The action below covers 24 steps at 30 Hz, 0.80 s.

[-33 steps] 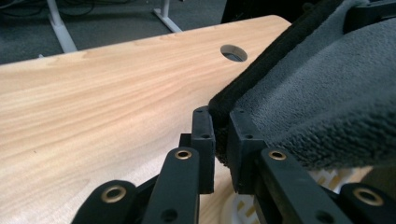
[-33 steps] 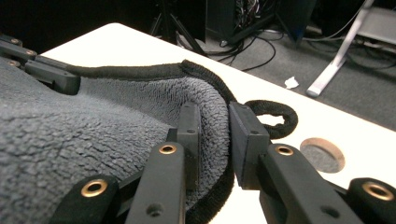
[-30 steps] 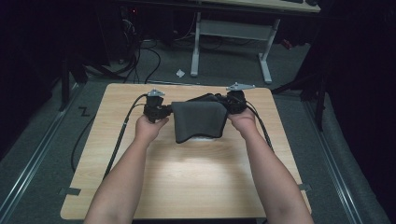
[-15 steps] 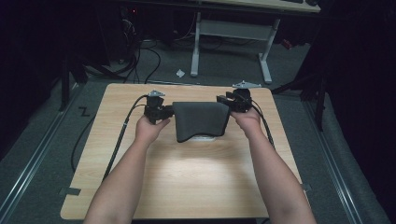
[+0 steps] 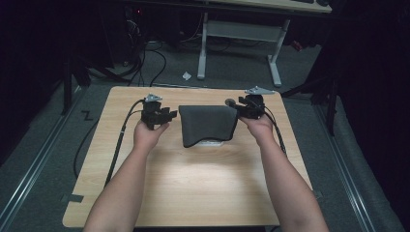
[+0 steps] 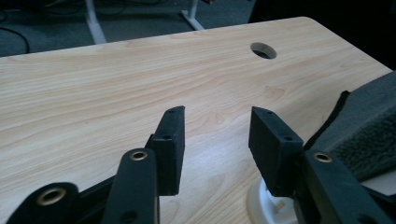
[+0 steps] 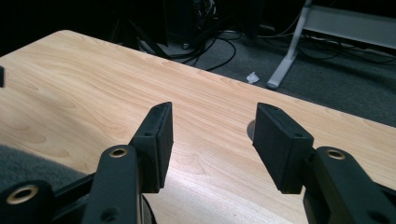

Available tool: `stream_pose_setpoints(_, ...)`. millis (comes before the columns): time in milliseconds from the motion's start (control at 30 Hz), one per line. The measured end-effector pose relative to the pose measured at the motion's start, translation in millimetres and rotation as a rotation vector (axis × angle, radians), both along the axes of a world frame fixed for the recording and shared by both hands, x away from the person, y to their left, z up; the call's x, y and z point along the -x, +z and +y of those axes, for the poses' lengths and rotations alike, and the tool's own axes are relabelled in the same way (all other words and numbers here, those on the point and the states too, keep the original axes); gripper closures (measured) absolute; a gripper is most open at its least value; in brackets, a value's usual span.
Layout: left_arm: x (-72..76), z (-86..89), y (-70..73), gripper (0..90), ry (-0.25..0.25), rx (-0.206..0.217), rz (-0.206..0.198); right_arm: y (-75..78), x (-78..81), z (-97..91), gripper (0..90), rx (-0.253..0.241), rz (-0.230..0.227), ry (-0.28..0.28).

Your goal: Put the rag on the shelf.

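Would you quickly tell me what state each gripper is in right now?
Left gripper: open, holding nothing, beside the dark cloth.
Right gripper: open, holding nothing.

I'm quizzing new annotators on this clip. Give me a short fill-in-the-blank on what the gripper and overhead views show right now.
1. The dark cloth lies on the ____ table.
2. The left gripper has its jaws ____.
3. The right gripper holds ____ between its jaws.
4. In the high view, the cloth lies ____ the two grippers.

Missing words: wooden; open; nothing; between
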<state>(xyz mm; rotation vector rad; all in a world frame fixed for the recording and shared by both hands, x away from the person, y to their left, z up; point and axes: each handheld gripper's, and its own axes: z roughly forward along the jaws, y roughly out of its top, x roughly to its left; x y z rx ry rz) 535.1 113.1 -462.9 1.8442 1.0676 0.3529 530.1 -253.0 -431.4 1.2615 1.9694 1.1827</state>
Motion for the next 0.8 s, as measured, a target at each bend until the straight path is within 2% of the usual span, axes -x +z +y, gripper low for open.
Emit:
stream_pose_setpoints(167, 6.6, 7.0, 1.7, 51.6, 0.008, -0.030, -0.010, -0.5, 7.9, -4.6, 49.2, 0.001, -0.010, -0.013)
stream_pose_setpoints(233, 11.3, 9.7, 3.2, 49.5, 0.017, -0.039, -0.036, 0.1, 11.6, -6.1, 49.2, 0.006, -0.015, -0.012)
stream_pose_setpoints(367, 20.4, 19.8, 6.3, 47.2, 0.033, -0.012, -0.052, 3.7, 22.0, -11.6, 50.0, 0.003, -0.040, -0.020)
stream_pose_setpoints(467, 28.7, 26.8, 8.4, 47.0, 0.042, 0.007, -0.040, 7.9, 30.9, -16.7, 50.7, 0.003, -0.050, -0.021)
stream_pose_setpoints(533, 35.7, 30.2, 9.8, 46.6, 0.043, 0.019, -0.047, 9.8, 37.8, -19.6, 50.7, 0.007, -0.061, -0.027)
stream_pose_setpoints(600, 43.8, 32.8, 11.7, 46.0, 0.039, 0.023, -0.061, 11.0, 45.6, -22.6, 50.9, 0.013, -0.076, -0.031)
stream_pose_setpoints(700, 57.3, 36.5, 13.4, 45.7, 0.034, 0.022, -0.083, 11.6, 56.0, -25.8, 49.7, 0.017, -0.069, -0.030)
stream_pose_setpoints(733, 61.9, 37.8, 13.5, 45.7, 0.034, 0.020, -0.091, 11.1, 60.6, -26.4, 49.2, 0.020, -0.089, -0.034)
stream_pose_setpoints(800, 70.4, 40.9, 13.6, 45.3, 0.027, 0.025, -0.095, 11.2, 68.1, -27.3, 45.5, 0.032, -0.093, -0.039)
